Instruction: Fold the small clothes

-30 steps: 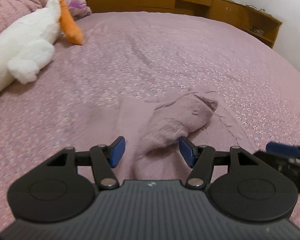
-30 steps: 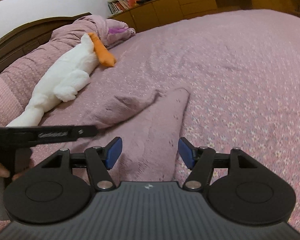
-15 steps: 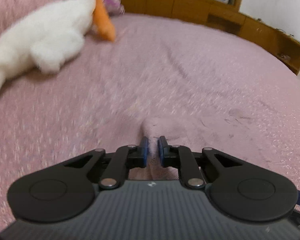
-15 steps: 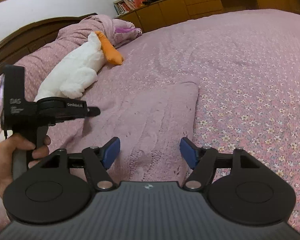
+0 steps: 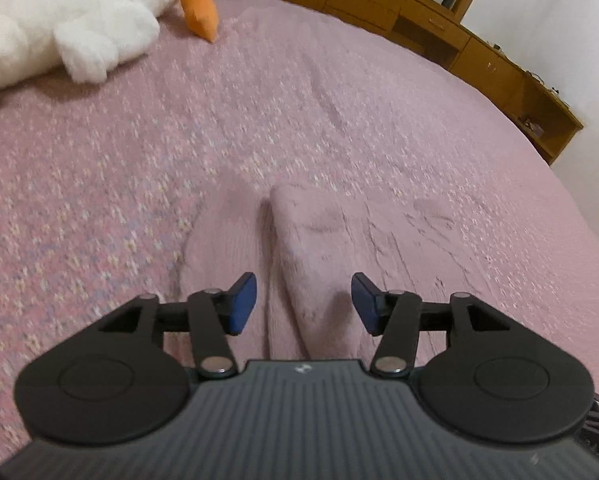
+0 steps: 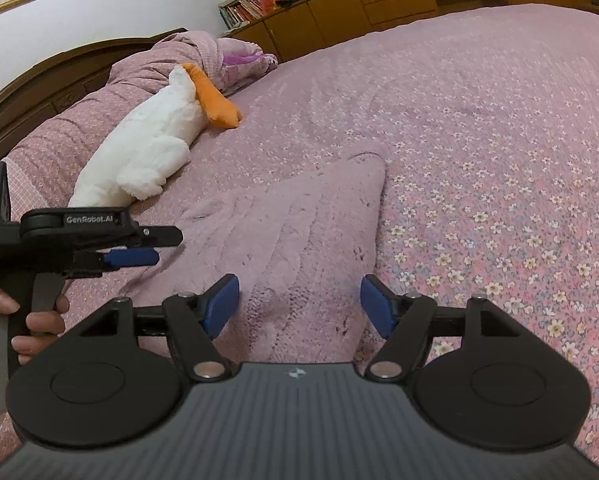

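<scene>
A small fuzzy pink garment (image 5: 311, 248) lies spread on the flowered pink bedspread; a folded ridge of it runs between the fingers of my left gripper (image 5: 303, 304), which is open and empty just above it. In the right wrist view the garment (image 6: 299, 236) lies flat and stretches away to a far corner. My right gripper (image 6: 299, 308) is open and empty over its near edge. The left gripper (image 6: 131, 256) shows at the left of the right wrist view, held in a hand.
A white plush goose with an orange beak (image 6: 155, 148) lies at the far left, also in the left wrist view (image 5: 71, 20). A rolled pink quilt (image 6: 99, 112) lies by the dark headboard. Wooden cabinets (image 5: 439, 20) line the far side of the bed.
My left gripper shut on a fold of the garment, carried it toward the plush goose, and has now opened and let it go. The garment lies flatter. My right gripper stayed open.
</scene>
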